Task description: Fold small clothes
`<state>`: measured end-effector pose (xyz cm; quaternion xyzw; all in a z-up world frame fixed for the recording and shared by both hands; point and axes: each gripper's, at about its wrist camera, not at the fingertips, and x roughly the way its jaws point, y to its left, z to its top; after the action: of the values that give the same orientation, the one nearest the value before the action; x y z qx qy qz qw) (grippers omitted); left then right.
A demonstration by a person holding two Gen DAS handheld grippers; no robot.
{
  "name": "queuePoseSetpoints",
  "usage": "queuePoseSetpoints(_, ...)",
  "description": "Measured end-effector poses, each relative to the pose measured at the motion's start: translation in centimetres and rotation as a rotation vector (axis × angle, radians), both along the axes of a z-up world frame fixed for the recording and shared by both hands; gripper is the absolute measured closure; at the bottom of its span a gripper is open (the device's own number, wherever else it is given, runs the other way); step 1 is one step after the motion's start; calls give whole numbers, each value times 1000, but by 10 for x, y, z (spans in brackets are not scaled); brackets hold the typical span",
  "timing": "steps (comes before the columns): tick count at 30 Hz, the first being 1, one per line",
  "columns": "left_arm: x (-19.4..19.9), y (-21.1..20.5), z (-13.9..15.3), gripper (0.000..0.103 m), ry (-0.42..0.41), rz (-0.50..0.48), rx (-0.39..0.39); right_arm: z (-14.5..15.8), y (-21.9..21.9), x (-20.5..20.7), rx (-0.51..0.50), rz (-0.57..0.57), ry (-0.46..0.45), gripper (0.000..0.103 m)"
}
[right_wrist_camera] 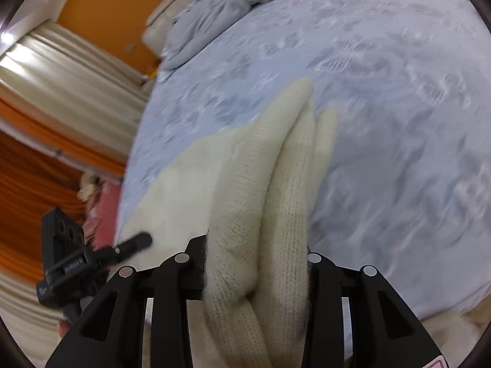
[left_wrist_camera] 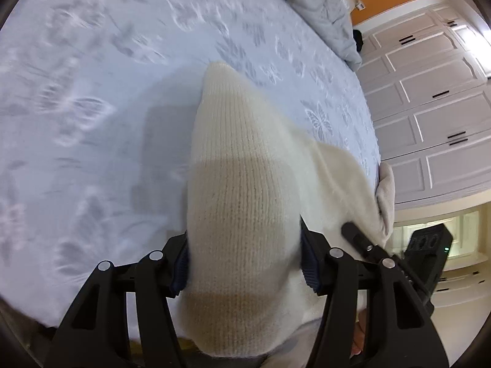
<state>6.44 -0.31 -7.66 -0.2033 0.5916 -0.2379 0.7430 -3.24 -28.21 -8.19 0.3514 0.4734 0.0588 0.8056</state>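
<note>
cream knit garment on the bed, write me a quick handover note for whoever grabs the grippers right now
Left gripper: shut on a single bunched section of the cream knit garment.
Right gripper: shut on the same garment, with two or three knit layers bunched between its fingers.
Where things are: the garment stretches between the two grippers, and its far part trails onto the pale blue butterfly-print bedsheet. A grey duvet is heaped at the far end of the bed.
Done: both ends are gripped.
Left: no flat fold shows yet. The likely next step is to lay the garment down, smooth it and fold it. The frames are motion-blurred.
</note>
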Motion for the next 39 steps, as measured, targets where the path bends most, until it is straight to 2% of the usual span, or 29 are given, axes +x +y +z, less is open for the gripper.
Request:
queuePoseSetpoints(2, -17, 16, -3, 46, -4, -3, 41, -35, 16, -12, 61, 13, 94, 69)
queuePoseSetpoints(3, -29, 24, -16, 46, 22, -7, 70, -52, 22, -17, 64, 12, 146, 68)
queuePoseSetpoints(6, -49, 37, -60, 44, 128, 8, 142, -77, 28, -27, 29, -8, 217, 53)
queuePoseSetpoints(8, -57, 46, -68, 36, 97, 41, 109, -78, 23, -26, 63, -32, 221, 46)
queuePoseSetpoints(11, -50, 48, -62, 25, 96, 65, 80, -74, 17, -12, 65, -40, 242, 40)
queuePoseSetpoints(13, -36, 50, -52, 9, 52, 101, 67, -75, 17, -7, 68, -47, 255, 33)
queuePoseSetpoints(14, -28, 50, -51, 7, 41, 118, 50, -78, 18, -1, 75, -54, 259, 28)
queuePoseSetpoints(15, -22, 52, -55, 7, 52, 122, 38, -82, 21, 1, 89, -59, 263, 27)
queuePoseSetpoints(18, -3, 45, -84, 8, 185, 120, 33, -95, 28, 2, 115, -78, 281, 25)
queuePoseSetpoints(19, -2, 42, -92, 15, 217, 117, 12, -94, 31, 3, 88, -82, 278, 26)
queuePoseSetpoints(20, -5, 46, -96, 24, 236, 117, -23, -90, 34, 4, 58, -80, 269, 32)
queuePoseSetpoints(21, -6, 48, -95, 26, 243, 128, -38, -87, 35, 3, 43, -77, 258, 37)
queuePoseSetpoints(22, -7, 47, -91, 31, 229, 131, -25, -79, 37, 3, 16, -67, 233, 53)
queuePoseSetpoints(23, -9, 45, -84, 35, 207, 118, -7, -71, 38, 2, -6, -49, 212, 63)
queuePoseSetpoints(24, -12, 41, -78, 37, 185, 106, 10, -66, 39, 1, -18, -42, 200, 65)
queuePoseSetpoints(26, -15, 42, -65, 44, 153, 95, 13, -48, 43, -1, -49, -32, 162, 67)
queuePoseSetpoints(31, -29, 59, -18, 47, 65, 93, -2, 3, 54, -10, -75, 3, 61, 67)
queuePoseSetpoints(36, -48, 73, 42, 47, -68, 89, -31, 72, 71, -25, -148, 59, -99, 67)
queuePoseSetpoints(39, -58, 78, 94, 47, -191, 93, -57, 117, 77, -31, -174, 75, -215, 67)
